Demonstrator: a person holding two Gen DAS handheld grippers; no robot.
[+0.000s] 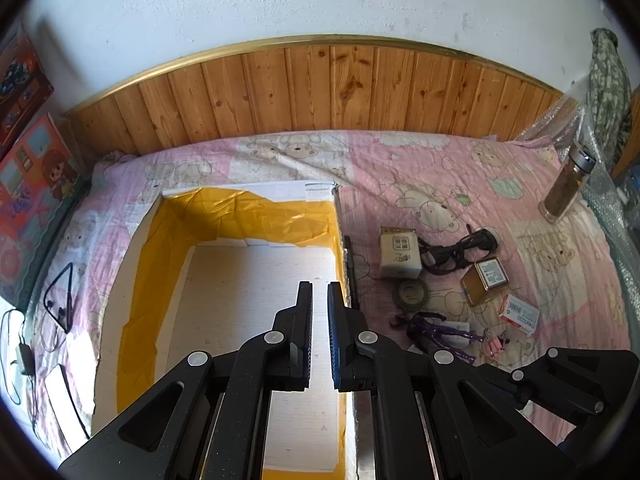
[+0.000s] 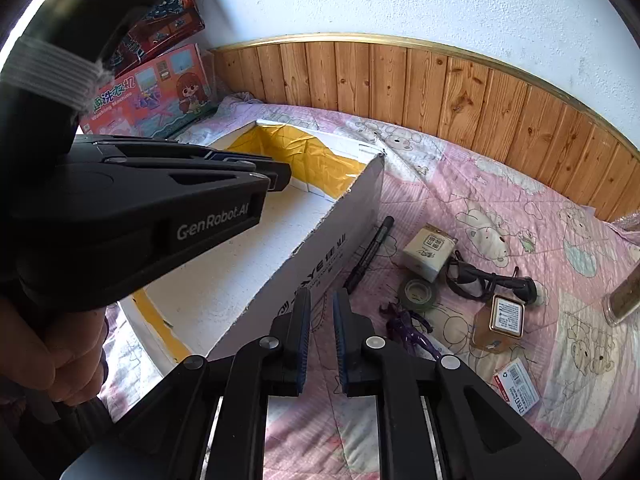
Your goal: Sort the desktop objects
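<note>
Your left tool (image 1: pixel 320 288) hangs over the open white cardboard box (image 1: pixel 256 280), its pads drawn in to a narrow gap with nothing between them, pointing steeply down at the box's bare white floor. The box sits on a bed under a pink bear-print quilt (image 1: pixel 440 168), and yellow tape (image 1: pixel 248 216) lines its inner walls. Left of the box, at the bed's edge, a black cord (image 1: pixel 60 296) lies in a loop, and toy boxes (image 1: pixel 32 176) stand against the wall.

Your right tool (image 2: pixel 322 296) is also narrowed with nothing held, tilted down over the quilt just beside the box's right outer wall. In the right wrist view your left hand (image 2: pixel 60 344) grips the left tool's handle.

The things to sort lie on the quilt to the right of the box. A black pen (image 2: pixel 368 256) rests close along the box wall. Next comes a small cream carton (image 2: pixel 428 252), with a roll of dark tape (image 2: pixel 418 294) just in front of it and a purple ribbon (image 2: pixel 408 332) nearer you. Further right lie a bundled black cable with plug (image 2: pixel 496 280), an amber tin with a labelled lid (image 2: pixel 506 316) and a small red-and-white packet (image 2: pixel 516 386). A glass jar with a metal cap (image 1: pixel 568 184) stands well apart at the far right.
</note>
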